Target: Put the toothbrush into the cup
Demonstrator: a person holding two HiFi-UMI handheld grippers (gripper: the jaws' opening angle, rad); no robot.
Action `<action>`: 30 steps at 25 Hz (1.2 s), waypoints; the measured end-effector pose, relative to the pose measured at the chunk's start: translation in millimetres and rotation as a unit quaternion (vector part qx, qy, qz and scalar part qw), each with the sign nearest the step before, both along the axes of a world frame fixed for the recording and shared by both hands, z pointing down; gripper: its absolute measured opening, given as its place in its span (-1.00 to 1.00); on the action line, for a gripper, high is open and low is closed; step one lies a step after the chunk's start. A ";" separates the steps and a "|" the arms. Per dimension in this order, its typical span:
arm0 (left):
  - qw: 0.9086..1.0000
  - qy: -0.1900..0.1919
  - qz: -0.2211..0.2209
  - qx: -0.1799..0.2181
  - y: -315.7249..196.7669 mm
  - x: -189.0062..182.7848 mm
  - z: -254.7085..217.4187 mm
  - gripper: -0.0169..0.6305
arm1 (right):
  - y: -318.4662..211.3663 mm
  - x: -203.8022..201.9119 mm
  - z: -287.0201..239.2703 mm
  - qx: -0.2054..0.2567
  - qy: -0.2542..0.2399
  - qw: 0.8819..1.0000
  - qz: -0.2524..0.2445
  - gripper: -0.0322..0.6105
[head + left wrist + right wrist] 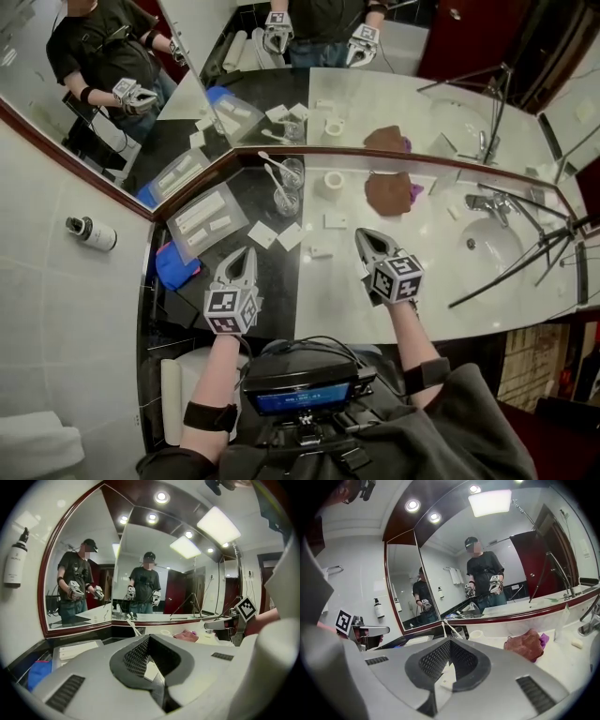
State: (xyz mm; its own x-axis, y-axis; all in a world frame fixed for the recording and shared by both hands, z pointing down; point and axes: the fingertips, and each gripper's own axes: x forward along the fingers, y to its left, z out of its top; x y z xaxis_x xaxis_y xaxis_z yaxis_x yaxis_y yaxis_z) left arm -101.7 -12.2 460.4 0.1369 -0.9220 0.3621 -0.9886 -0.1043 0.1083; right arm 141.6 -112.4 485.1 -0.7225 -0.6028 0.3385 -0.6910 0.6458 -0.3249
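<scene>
Two clear glass cups [287, 200] [292, 172] stand near the mirror corner, and a white toothbrush [275, 180] leans upright in the nearer one. A second toothbrush [269, 159] shows at the farther cup. In the right gripper view a glass cup [458, 632] and white toothbrush handles [446, 626] appear ahead of the jaws. My left gripper [246, 255] hovers over the black part of the counter, shut and holding nothing. My right gripper [364, 234] is over the white marble, shut and holding nothing, well short of the cups. Its closed tips [449, 641] point toward the mirror.
A brown towel [387, 192] and a white ring [334, 181] lie by the mirror. White packets [277, 234], a tray [204, 220] and a blue cloth [176, 265] sit at the left. The sink [492, 246], faucet [487, 202] and tripod legs [525, 262] are at the right.
</scene>
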 end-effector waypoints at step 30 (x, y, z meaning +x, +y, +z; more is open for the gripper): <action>0.991 0.063 0.068 -0.092 -75.2 -14.0 69.6 -0.67 | 27.7 -22.7 29.8 -0.016 -0.005 0.998 0.057 -0.87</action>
